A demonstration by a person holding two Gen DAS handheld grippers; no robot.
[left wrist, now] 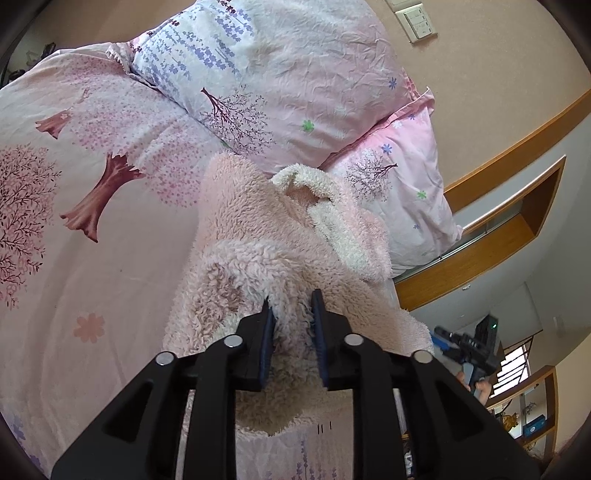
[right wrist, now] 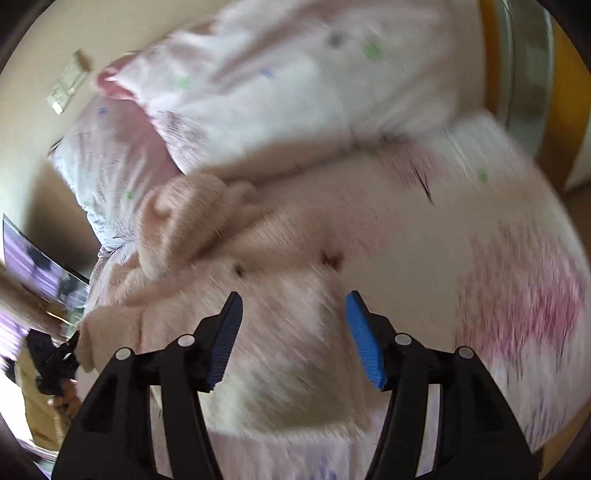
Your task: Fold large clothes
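A fluffy pink fleece garment (left wrist: 255, 229) with cream trim (left wrist: 340, 229) lies bunched on the bed, partly folded over itself. My left gripper (left wrist: 291, 300) is shut on a tuft of its near edge, and pile fills the narrow gap between the blue pads. In the blurred right wrist view the same garment (right wrist: 229, 236) spreads below my right gripper (right wrist: 293, 295), which is open with nothing between its fingers. The right gripper (left wrist: 469, 350) also shows at the bed's right side in the left wrist view. At the far left, the left gripper (right wrist: 55, 360) holds a garment corner.
The bedspread (left wrist: 92, 177) is pink with a tree print. Two pillows (left wrist: 280, 74) (left wrist: 402, 184) are stacked at the head of the bed, just beyond the garment. A wooden shelf (left wrist: 498, 229) and a wall switch (left wrist: 415, 22) are on the right.
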